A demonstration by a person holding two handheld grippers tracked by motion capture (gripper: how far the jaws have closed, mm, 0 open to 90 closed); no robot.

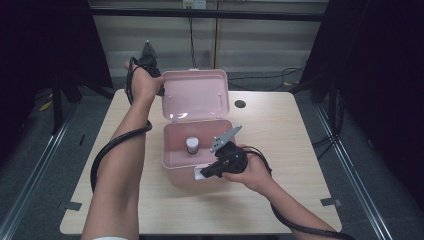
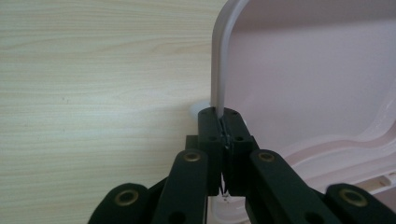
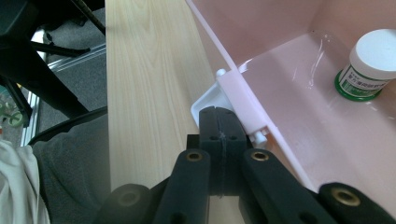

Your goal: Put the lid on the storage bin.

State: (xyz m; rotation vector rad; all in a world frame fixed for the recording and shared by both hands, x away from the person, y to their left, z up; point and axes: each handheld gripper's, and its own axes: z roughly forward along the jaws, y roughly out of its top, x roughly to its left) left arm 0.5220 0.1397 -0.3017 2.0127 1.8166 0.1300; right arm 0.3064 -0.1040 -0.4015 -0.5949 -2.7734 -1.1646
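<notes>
— Where do we hold our left tool (image 1: 148, 56)?
— Far forward, arm stretched out, jaws pinched together; our right tool (image 1: 210, 171) sits nearer us, jaws closed, wrist angled left.

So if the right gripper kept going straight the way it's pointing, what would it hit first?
Most likely the white latch on the pink box's front wall; the shut right gripper already sits at it, though contact is unclear.

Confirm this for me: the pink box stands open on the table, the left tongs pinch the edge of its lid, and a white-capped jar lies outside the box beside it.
The jar's place is wrong. The white-capped jar stands inside the pink box, as the high view shows. The rest holds: the box stands open on the table, and the left tongs pinch the lid edge.
</notes>
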